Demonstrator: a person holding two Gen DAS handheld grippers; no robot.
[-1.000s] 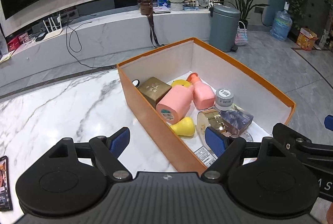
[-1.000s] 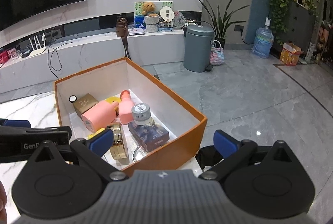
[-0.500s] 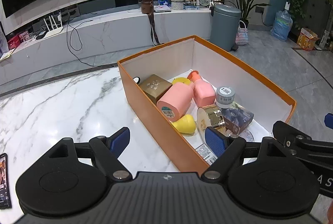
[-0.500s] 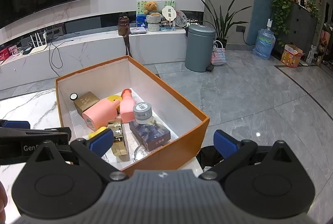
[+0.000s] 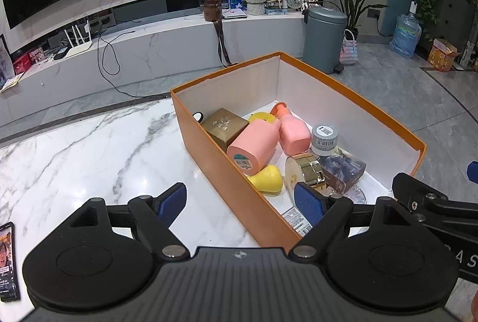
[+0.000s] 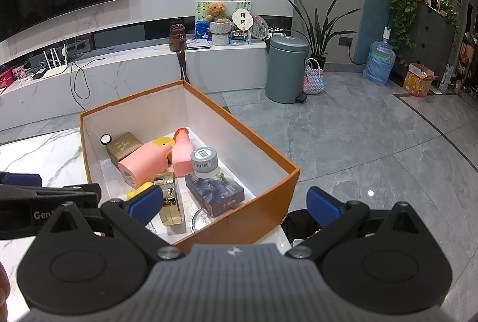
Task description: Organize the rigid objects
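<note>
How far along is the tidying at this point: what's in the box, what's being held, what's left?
Done: the orange box already holds the pink cylinder, pink pump bottle, gold carton, grey-capped jar and blue packet.
In hand: nothing; the left hand-held gripper and right hand-held gripper are both open and empty.
Left: only a phone lies on the marble table.

Both wrist cameras look steeply down, sharing the orange box (image 5: 227,172).

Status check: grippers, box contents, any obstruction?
Left gripper and right gripper open, empty. Items piled in orange box. Nothing blocking.
</note>
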